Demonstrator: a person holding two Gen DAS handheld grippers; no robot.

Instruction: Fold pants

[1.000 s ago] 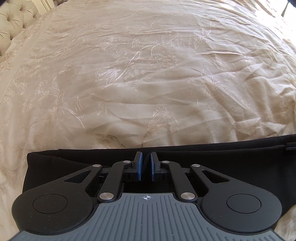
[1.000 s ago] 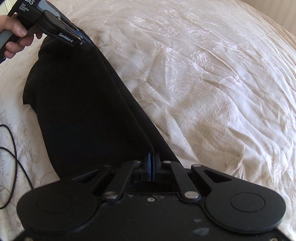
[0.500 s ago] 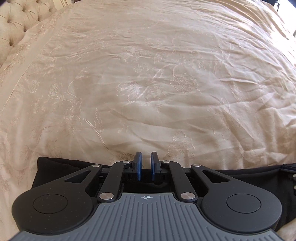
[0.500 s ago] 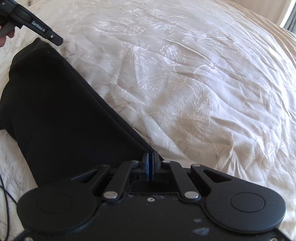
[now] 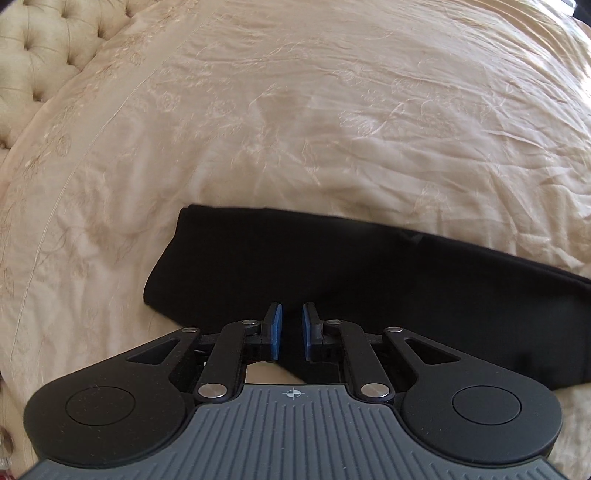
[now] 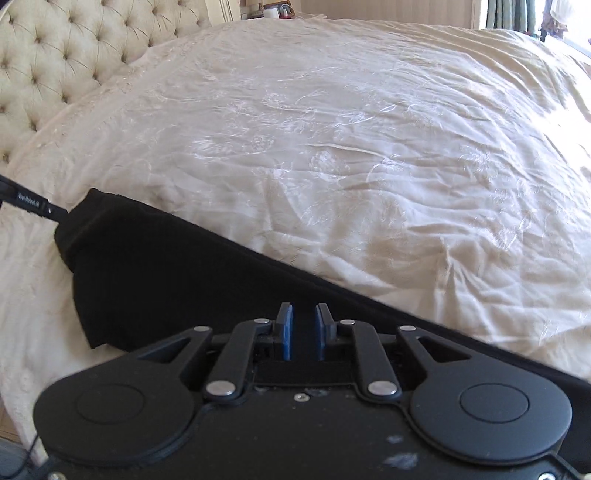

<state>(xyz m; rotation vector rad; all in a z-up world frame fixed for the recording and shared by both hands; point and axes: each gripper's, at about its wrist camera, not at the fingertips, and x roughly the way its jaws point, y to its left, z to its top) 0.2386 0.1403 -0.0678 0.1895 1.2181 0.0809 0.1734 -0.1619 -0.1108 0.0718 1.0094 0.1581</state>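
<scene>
The black pants [image 5: 369,273] lie flat in a long folded band on the cream bedspread [image 5: 295,110]. My left gripper [image 5: 290,319] is open with a small gap between its blue pads, above the near edge of the pants at their left end, holding nothing. In the right wrist view the pants [image 6: 166,273] run from the left down to the right. My right gripper [image 6: 304,317] is open over the pants' near part, empty. The tip of the left gripper [image 6: 33,203] shows at the pants' far left corner.
A tufted cream headboard [image 6: 74,62] stands at the left; it also shows in the left wrist view [image 5: 48,55]. The bedspread [image 6: 369,147] is wrinkled and embroidered. Small items [image 6: 277,11] sit beyond the bed's far edge.
Both grippers have let go of the pants and opened. Both have lifted and pulled back, so more of the pants and the headboard show.
</scene>
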